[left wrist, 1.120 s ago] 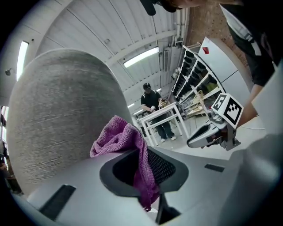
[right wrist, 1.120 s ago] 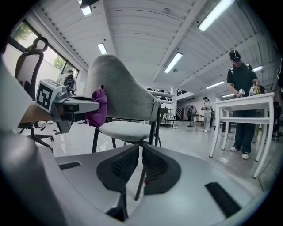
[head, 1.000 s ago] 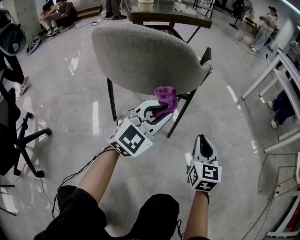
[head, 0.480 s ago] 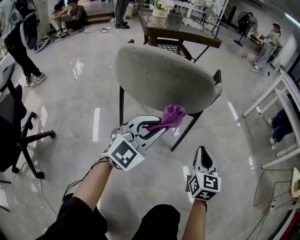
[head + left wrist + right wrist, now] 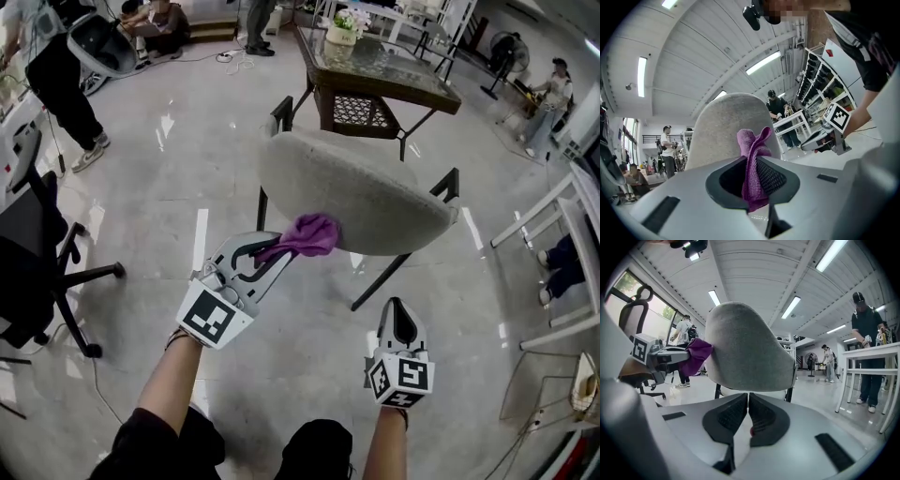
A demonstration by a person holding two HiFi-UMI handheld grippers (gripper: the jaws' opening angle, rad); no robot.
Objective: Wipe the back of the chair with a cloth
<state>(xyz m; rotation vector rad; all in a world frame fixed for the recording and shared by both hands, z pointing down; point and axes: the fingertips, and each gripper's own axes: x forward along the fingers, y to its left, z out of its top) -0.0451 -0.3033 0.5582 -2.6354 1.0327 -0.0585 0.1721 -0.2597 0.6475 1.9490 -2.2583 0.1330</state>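
Observation:
A chair with a grey fabric back (image 5: pixel 361 197) and black legs stands on the glossy floor ahead of me. My left gripper (image 5: pixel 272 253) is shut on a purple cloth (image 5: pixel 305 234), whose bunched end presses against the lower left of the chair back. The same cloth (image 5: pixel 753 164) hangs between the jaws in the left gripper view, with the chair back (image 5: pixel 726 126) just behind it. My right gripper (image 5: pixel 401 319) hangs lower at the right, shut and holding nothing, pointing at the chair back (image 5: pixel 745 350). From that side the cloth (image 5: pixel 696 355) shows at the chair's left edge.
A glass-topped table (image 5: pixel 380 66) stands beyond the chair. A black office chair (image 5: pixel 42 258) is at the left. White table legs (image 5: pixel 562 244) stand at the right. Several people (image 5: pixel 52 75) stand or sit around the room's edges.
The view has pulled back and tilted up, so the chair sits farther off. My left gripper has slid the cloth leftward along the lower chair back. The right gripper has barely moved.

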